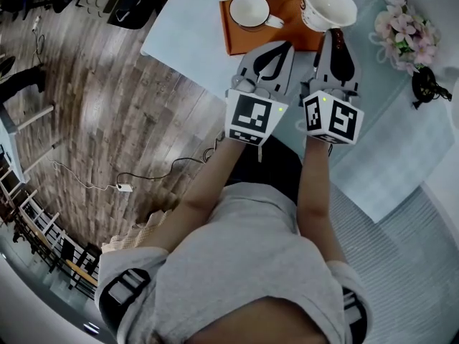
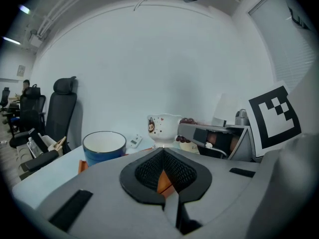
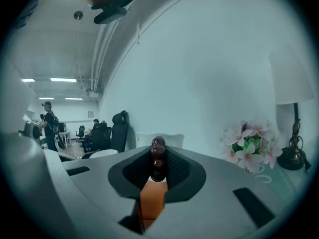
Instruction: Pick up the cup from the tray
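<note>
The white cup (image 1: 328, 4) sits at the right end of the orange tray (image 1: 290, 21) near the table's (image 1: 188, 49) left edge, its beaded handle (image 3: 157, 156) facing and clenched in the right gripper (image 1: 334, 33), while the left gripper (image 1: 282, 46), closed on nothing, lies beside it.

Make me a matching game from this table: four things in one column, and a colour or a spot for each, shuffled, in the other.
Things:
1. tray
2. blue cup
3. white cup
4. flowers

Descriptions:
A. pink and white petals
B. held by the right gripper
C. orange
D. standing on the tray, with no gripper on it

Pairs: 1-C, 2-D, 3-B, 4-A
</note>
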Demonstrator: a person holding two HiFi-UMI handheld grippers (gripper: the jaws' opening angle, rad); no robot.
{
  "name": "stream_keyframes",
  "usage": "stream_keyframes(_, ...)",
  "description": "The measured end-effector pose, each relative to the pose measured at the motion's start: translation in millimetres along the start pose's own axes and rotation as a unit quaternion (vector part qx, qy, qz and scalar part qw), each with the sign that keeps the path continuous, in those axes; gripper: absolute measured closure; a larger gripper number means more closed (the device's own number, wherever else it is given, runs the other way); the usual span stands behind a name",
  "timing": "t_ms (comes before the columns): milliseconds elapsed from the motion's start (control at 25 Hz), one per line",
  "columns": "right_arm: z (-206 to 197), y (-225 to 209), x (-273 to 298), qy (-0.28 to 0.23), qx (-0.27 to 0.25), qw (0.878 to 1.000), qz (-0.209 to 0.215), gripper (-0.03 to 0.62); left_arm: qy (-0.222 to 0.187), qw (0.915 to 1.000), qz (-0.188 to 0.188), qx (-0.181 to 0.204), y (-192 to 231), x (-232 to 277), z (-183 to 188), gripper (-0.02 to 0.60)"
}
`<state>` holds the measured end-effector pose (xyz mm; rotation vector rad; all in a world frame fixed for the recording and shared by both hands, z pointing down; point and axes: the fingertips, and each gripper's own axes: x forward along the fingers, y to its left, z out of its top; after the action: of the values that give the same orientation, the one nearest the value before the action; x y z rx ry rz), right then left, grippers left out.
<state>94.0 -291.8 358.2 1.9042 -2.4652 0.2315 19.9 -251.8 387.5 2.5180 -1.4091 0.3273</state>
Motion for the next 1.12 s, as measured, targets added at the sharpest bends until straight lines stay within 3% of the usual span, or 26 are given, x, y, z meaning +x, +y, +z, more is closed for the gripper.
stream_keyframes(320,6,-62,-55,-0.006,0.007,0.997,-0.076,0.551,-0.012,0.9971,-0.072,0.022,-66,19,13,0.574)
stream_keyframes(680,-39,-123,-112,0.037,0.036,0.987,-0.152,0.551,0.008,0.9894,-0.144,0.018,-137,40,-3,0.574)
stream_keyframes(1120,-84,-135,-101,0.078,0.032,0.987,-0.139,0.551,0.038,0.9884,-0.145,0.026,-148,52,-29,0.574)
